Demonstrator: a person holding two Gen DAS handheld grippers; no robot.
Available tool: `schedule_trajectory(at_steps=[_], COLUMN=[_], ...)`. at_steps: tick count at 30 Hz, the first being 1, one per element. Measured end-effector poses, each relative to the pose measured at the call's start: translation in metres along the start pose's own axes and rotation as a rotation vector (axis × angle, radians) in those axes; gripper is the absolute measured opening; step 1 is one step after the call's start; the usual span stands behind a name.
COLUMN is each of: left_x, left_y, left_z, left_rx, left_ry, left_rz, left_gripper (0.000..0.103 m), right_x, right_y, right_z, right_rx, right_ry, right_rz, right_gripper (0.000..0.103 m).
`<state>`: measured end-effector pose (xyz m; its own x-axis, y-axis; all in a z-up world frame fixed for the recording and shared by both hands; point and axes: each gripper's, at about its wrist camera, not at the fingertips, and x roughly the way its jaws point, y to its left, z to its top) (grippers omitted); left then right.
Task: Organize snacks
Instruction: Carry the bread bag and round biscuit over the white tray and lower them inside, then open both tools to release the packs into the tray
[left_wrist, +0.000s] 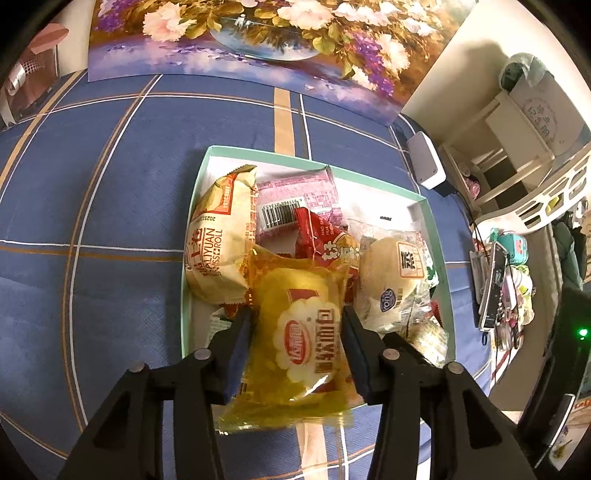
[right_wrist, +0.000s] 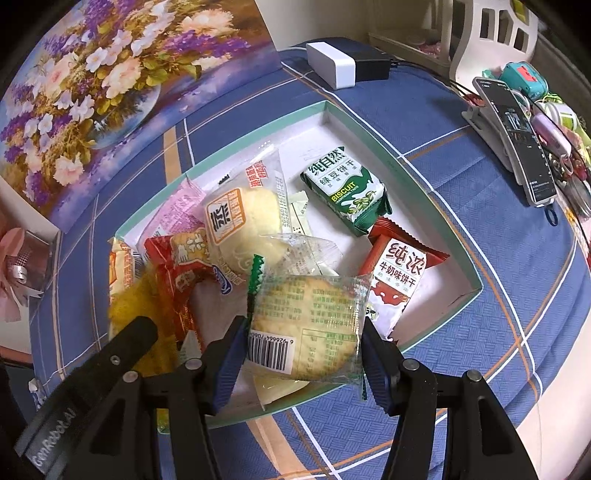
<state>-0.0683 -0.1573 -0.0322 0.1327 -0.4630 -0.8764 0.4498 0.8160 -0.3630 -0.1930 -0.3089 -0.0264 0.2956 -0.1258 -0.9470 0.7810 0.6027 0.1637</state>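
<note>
Snack tray (left_wrist: 432, 221) sits on the blue plaid bench (left_wrist: 110, 184), and it's pretty crowded on the side nearest the flower painting (left_wrist: 258, 37).

The left hand-held gripper (left_wrist: 297, 354) has the yellow cake packet (left_wrist: 299, 339) between its pads at the tray's near edge. The pads look just off the wrapper's sides, so I'd call it parted rather than clamped. Right behind the packet are the Swiss roll bag (left_wrist: 218, 243), a red wrapper (left_wrist: 321, 236), a pink packet (left_wrist: 295, 195) and the round bun in clear plastic (left_wrist: 388, 273), all piled against each other.

The right hand-held gripper (right_wrist: 303, 354) is pinched on the clear cracker packet (right_wrist: 310, 325), barcode facing up, held over the tray's near edge. The bun (right_wrist: 243, 225) lies just behind it.

The right view shows the tray's emptier half: a green biscuit pack (right_wrist: 343, 192) and a red milk biscuit pack (right_wrist: 399, 280) lying there, well clear of the pile. The left view barely catches that half.

Beyond the tray's far corner there's a white box (right_wrist: 332, 62), and a phone on a stand (right_wrist: 517, 140) off to the tray's right.
</note>
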Motion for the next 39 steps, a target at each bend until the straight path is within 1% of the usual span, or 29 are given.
schedule_trajectory(at_steps=[11, 20, 21, 22, 23, 24, 26, 27, 28, 29, 31, 33, 34, 35, 39], left_x=[-0.024, -0.039, -0.040, -0.042, -0.043, -0.044, -0.048, -0.050, -0.051, -0.051, -0.052, -0.053, -0.052, -0.052, -0.050], left_y=[0.007, 0.022, 0.024, 0.026, 0.028, 0.030, 0.036, 0.039, 0.042, 0.046, 0.052, 0.060, 0.063, 0.067, 0.074], left_z=[0.004, 0.005, 0.005, 0.005, 0.005, 0.005, 0.005, 0.006, 0.005, 0.005, 0.006, 0.006, 0.007, 0.007, 0.005], left_rx=[-0.019, -0.076, -0.082, -0.086, -0.092, -0.096, -0.105, -0.108, -0.107, -0.109, -0.115, -0.124, -0.127, -0.129, -0.124], left_ry=[-0.032, -0.056, -0.059, -0.061, -0.067, -0.073, -0.086, -0.091, -0.094, -0.099, -0.105, -0.107, -0.108, -0.108, -0.104], left_rz=[0.010, 0.020, 0.031, 0.047, 0.074, 0.087, 0.119, 0.153, 0.184, 0.233, 0.281, 0.321, 0.339, 0.355, 0.400], left_gripper=[0.050, 0.050, 0.051, 0.056, 0.066, 0.068, 0.069, 0.069, 0.073, 0.079, 0.080, 0.081, 0.082, 0.088, 0.090], right_x=[-0.001, -0.001, -0.001, -0.001, -0.001, -0.001, -0.001, -0.001, 0.000, 0.000, 0.000, 0.000, -0.001, -0.001, -0.005], right_y=[0.003, 0.005, 0.005, 0.006, 0.006, 0.006, 0.006, 0.006, 0.006, 0.007, 0.008, 0.009, 0.010, 0.010, 0.015], right_z=[0.000, 0.000, 0.001, 0.001, 0.001, 0.001, 0.002, 0.002, 0.002, 0.002, 0.003, 0.003, 0.003, 0.003, 0.004], right_rx=[-0.009, -0.021, -0.023, -0.025, -0.027, -0.029, -0.031, -0.032, -0.034, -0.037, -0.044, -0.050, -0.053, -0.057, -0.076], right_ry=[-0.005, -0.003, -0.003, -0.003, -0.003, -0.003, -0.002, -0.001, 0.000, 0.000, -0.002, -0.005, -0.007, -0.012, -0.028], right_rz=[-0.003, -0.003, -0.004, -0.004, -0.005, -0.004, -0.006, -0.007, -0.007, -0.008, -0.009, -0.014, -0.014, -0.011, -0.015], right_gripper=[0.062, 0.063, 0.063, 0.063, 0.063, 0.063, 0.064, 0.065, 0.068, 0.070, 0.074, 0.076, 0.078, 0.079, 0.086])
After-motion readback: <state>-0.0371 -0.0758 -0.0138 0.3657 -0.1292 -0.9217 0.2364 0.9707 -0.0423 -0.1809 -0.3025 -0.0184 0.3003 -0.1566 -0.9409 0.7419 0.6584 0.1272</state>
